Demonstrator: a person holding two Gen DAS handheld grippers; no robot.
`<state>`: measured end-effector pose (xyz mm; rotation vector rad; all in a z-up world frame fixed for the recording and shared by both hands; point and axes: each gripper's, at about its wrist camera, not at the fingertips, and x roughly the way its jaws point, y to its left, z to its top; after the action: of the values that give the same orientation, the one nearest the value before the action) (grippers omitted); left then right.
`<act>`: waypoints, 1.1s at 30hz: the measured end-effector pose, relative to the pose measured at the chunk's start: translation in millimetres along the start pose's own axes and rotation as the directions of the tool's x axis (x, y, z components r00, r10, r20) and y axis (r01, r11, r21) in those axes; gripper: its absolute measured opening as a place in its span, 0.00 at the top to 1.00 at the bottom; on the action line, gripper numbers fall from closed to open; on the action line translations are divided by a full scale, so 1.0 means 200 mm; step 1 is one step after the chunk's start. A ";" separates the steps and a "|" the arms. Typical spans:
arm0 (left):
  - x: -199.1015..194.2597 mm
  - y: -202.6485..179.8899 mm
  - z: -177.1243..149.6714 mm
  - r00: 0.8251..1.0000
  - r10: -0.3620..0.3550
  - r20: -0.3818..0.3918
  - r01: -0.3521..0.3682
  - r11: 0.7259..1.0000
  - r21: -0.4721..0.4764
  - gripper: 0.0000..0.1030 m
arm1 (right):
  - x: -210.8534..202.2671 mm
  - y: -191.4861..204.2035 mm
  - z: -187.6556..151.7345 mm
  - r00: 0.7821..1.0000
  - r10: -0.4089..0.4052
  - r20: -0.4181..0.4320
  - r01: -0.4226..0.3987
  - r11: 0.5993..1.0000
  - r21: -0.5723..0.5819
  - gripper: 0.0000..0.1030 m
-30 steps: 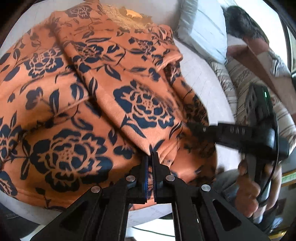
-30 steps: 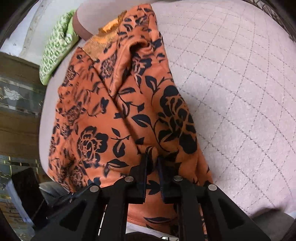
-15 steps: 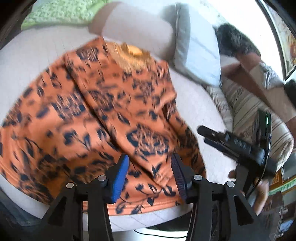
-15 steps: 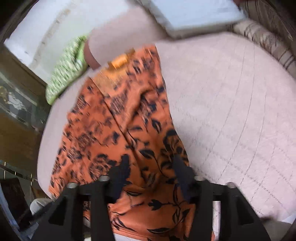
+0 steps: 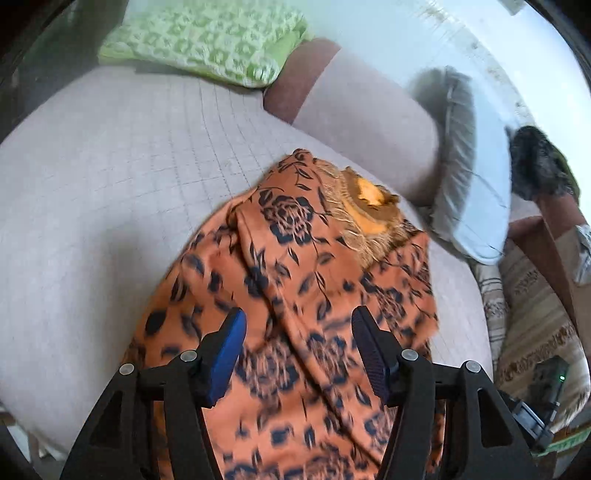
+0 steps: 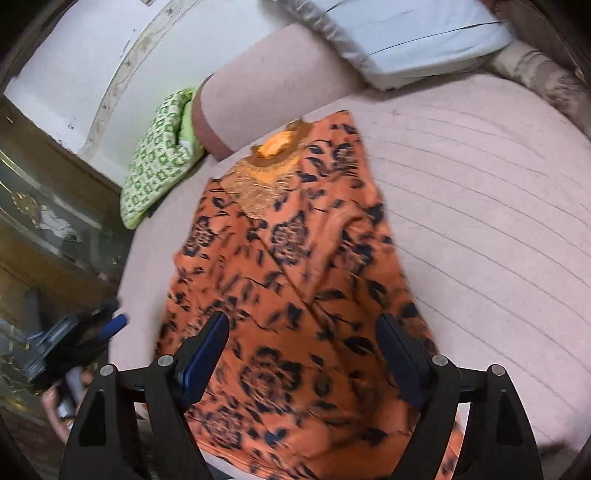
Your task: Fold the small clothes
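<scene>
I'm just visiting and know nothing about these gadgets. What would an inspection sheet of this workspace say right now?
Surface: pale quilted cushion with stitched lines, mostly bare to one side of the garment.
Job's things: orange floral top lying on the cushion, side panels folded inward, fringed neckline at the far end.
Clutter: green patterned cloth at the far edge; light blue pillow against the backrest.
Grippers: left gripper and right gripper both above the top, jaws opening, nothing pinched between them.
Cables: nothing seen.
Surroundings: padded backrest, white wall, dark wooden furniture, striped fabric beside the cushion.
</scene>
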<state>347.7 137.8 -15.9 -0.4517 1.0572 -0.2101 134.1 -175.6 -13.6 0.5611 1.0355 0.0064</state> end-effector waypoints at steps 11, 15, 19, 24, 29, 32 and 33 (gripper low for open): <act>0.72 0.12 0.81 0.992 0.037 -0.123 -0.047 0.995 -0.085 0.44 | 0.48 -0.07 0.74 0.996 -0.033 -0.083 0.032 0.999 -0.006 0.20; 0.97 0.21 1.00 0.987 -0.046 -0.157 0.025 0.991 -0.132 0.43 | 0.68 -0.19 0.96 0.994 0.003 -0.108 0.008 0.995 0.104 0.22; 1.16 0.26 1.06 0.974 -0.094 -0.205 0.065 0.988 -0.144 0.43 | 0.81 -0.29 1.13 0.994 -0.071 -0.085 0.079 0.992 0.095 0.24; 1.23 0.29 1.07 0.948 -0.240 -0.209 0.205 0.963 -0.176 0.72 | 0.98 -0.39 1.18 0.985 -0.005 -0.171 0.029 0.991 0.134 0.72; 1.11 0.30 1.10 0.968 -0.204 -0.146 0.188 0.976 -0.114 0.94 | 0.90 -0.33 1.20 0.990 -0.024 -0.137 0.032 0.998 0.056 0.87; 0.85 0.37 1.11 0.966 -0.257 0.018 0.257 0.956 -0.143 0.94 | 0.78 -0.28 1.24 0.997 -0.034 -0.066 0.035 0.999 0.013 0.87; 0.81 0.39 1.12 0.966 -0.253 0.055 0.258 0.956 -0.138 0.94 | 0.76 -0.26 1.25 0.998 -0.040 -0.046 0.040 0.999 -0.005 0.88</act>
<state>618.4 203.1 -86.5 -0.7226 0.9797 -0.3551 404.3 -290.3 -63.4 0.5385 1.0916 -0.0135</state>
